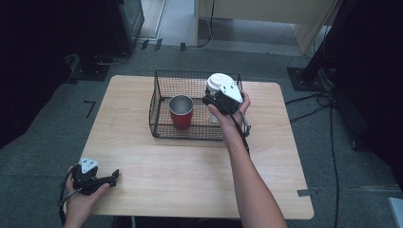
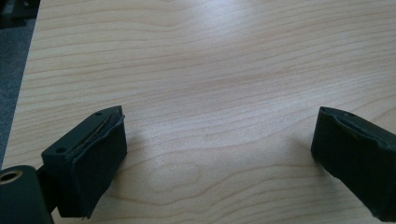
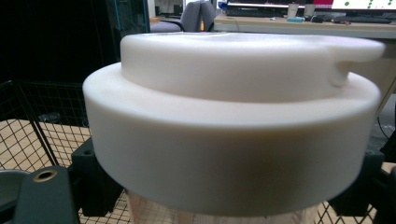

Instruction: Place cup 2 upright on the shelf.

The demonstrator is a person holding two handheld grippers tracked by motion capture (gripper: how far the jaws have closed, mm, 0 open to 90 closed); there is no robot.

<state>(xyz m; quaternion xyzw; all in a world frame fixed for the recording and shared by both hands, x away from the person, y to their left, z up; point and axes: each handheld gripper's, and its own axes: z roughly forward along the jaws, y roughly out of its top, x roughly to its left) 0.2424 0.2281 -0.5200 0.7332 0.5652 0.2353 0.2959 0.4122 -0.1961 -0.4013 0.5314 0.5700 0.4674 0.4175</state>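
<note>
On the wooden bench [image 1: 199,166], centre frame, the right hand-held gripper [image 1: 219,100] is clamped on a white-lidded cup [image 1: 218,83] over the wire basket [image 1: 161,97]; lower left, the left hand-held gripper [image 1: 110,178] rests, jaws apart.

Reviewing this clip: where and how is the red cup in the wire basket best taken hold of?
Grip the red cup by its rim wall from straight above. It stands upright and open-mouthed, while the wire basket blocks the sides; approach is free on its left.
</note>
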